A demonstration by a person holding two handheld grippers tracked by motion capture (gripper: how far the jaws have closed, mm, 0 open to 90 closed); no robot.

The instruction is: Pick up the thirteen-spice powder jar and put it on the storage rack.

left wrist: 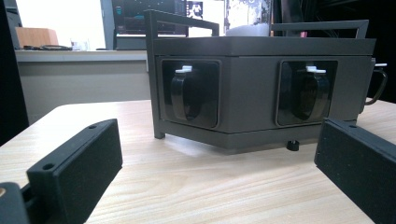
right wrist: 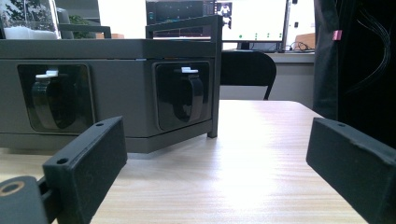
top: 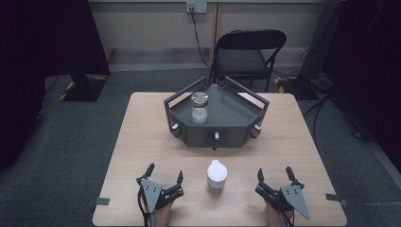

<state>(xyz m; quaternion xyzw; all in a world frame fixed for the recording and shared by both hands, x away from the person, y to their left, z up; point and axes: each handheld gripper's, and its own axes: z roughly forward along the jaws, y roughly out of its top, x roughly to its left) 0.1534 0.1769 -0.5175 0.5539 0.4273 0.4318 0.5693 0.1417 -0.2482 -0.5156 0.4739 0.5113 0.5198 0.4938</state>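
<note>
A small white-lidded jar [top: 217, 176] stands upright near the front edge of the pale wooden surface [top: 137, 142], midway between the two hand-held grippers and touching neither. The left gripper [top: 164, 173] rests to the jar's left, the right gripper [top: 274, 172] to its right, each near it but apart, and each with its fingers spread wide and nothing between them. In the two gripper views the black fingers [left wrist: 81, 163] frame bare wood and the side of a dark grey angular tray stand [top: 215, 127] farther back at the middle of the surface. On that stand's top sits a second jar [top: 199, 108], clear with a metallic lid, toward its left side. A black folding chair [top: 248, 54] stands beyond the far edge.

By the look of it, the work has not yet begun: both grippers wait at rest on either side of the near jar. The next move likely calls for one gripper to swing inward, straddle the jar's body with its open fingers, and close squarely so the jar does not tip.
</note>
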